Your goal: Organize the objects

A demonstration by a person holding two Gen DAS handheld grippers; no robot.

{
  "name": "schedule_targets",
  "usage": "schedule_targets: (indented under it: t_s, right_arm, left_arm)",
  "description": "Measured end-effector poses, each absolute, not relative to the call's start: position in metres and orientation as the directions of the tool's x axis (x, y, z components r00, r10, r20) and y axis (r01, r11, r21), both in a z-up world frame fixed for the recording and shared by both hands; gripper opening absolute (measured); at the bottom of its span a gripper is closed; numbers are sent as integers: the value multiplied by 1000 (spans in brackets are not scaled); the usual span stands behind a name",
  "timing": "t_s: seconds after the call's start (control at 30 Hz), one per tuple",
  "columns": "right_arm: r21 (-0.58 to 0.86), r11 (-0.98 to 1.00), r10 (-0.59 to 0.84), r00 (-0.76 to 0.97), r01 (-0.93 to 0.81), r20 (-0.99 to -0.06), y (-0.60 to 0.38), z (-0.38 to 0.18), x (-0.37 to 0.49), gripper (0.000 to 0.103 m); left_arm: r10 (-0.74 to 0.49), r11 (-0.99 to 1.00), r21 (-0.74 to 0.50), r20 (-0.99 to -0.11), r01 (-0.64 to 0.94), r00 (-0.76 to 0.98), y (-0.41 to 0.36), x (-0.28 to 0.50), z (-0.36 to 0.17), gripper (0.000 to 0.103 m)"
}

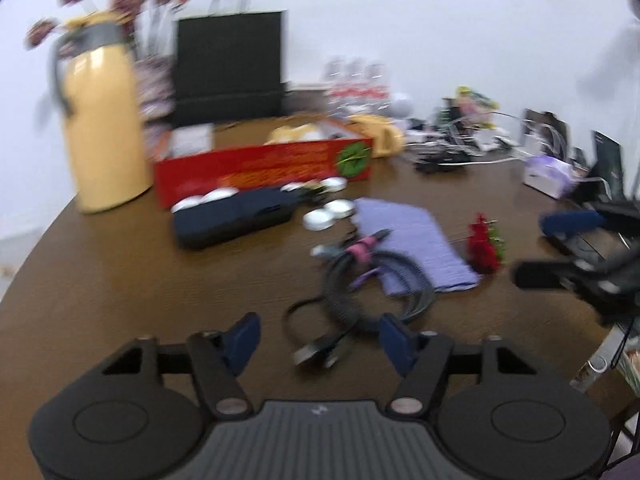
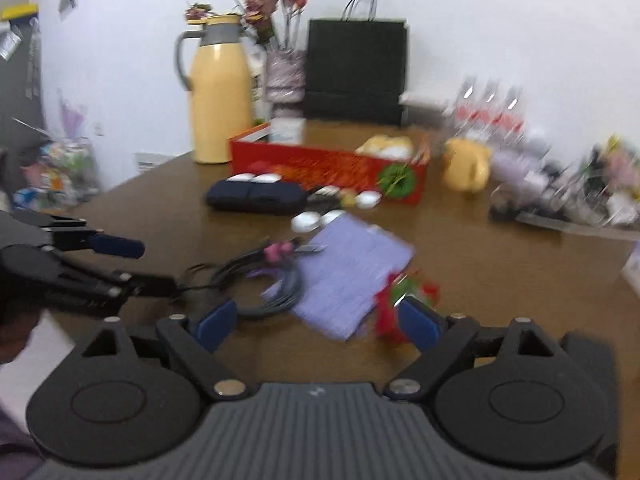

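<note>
**Kim:** Left wrist view first: the coiled black cable lies on the brown table, just ahead of the left gripper. Its fingers are spread wide with nothing between them, and the cable's plug end sits near the gap.

**Jo:** And the cable bundle is bound with a pink tie, partly overlapping the purple cloth. In the right wrist view, the right gripper is also spread apart and empty. The red flower ornament sits just by its right-hand fingertip; I cannot tell if they touch.

**Kim:** Beyond the cloth, small white round lids lie beside a dark blue zip case. More white lids rest behind the case, against the red box.

**Jo:** The red box is open at the top, with pale yellow items inside; blur hides what they are. To its left stands a yellow thermos jug, with dried flowers behind it and a black paper bag against the wall.

**Kim:** Right of the box there is a yellow mug, then clear bottles, all blurred.
</note>
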State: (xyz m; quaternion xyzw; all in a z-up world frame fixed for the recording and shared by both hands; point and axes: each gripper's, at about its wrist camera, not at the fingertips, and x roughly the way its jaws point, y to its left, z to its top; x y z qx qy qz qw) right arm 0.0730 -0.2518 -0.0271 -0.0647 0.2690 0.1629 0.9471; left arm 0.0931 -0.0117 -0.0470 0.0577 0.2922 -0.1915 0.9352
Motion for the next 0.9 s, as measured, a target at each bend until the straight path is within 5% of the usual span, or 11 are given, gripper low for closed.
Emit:
schedule_targets:
  t_s: [0.07, 0.2, 0.4, 0.63, 0.73, 0.9]
  right_arm:
    - [-51, 956, 223, 824, -290, -521, -253, -31, 82, 90]
    - [-5, 966, 215, 819, -257, -532, -260, -44, 101, 82]
    - [53, 919, 362, 784, -390, -504, -240, -52, 103, 74]
    - [126, 915, 385, 731, -384, -564, -219, -73, 134, 37]
    - [141, 932, 349, 725, -333, -594, -221, -82, 143, 27]
    - [152, 932, 354, 742, -328, -569, -223, -87, 139, 27]
  left_arm:
    - [-305, 916, 33, -590, 399, 747, -21, 103, -55, 44]
    - [-324, 890, 49, -631, 453, 705, -30, 116, -65, 29]
    - [-338, 863, 73, -652, 500, 679, -36, 124, -67, 28]
    - [-378, 809, 72, -697, 583, 610, -46, 132, -64, 11]
    - [-389, 814, 76, -665, 576, 638, -47, 123, -58, 9]
    - [-470, 867, -130, -529, 481, 706, -12, 120, -8, 4]
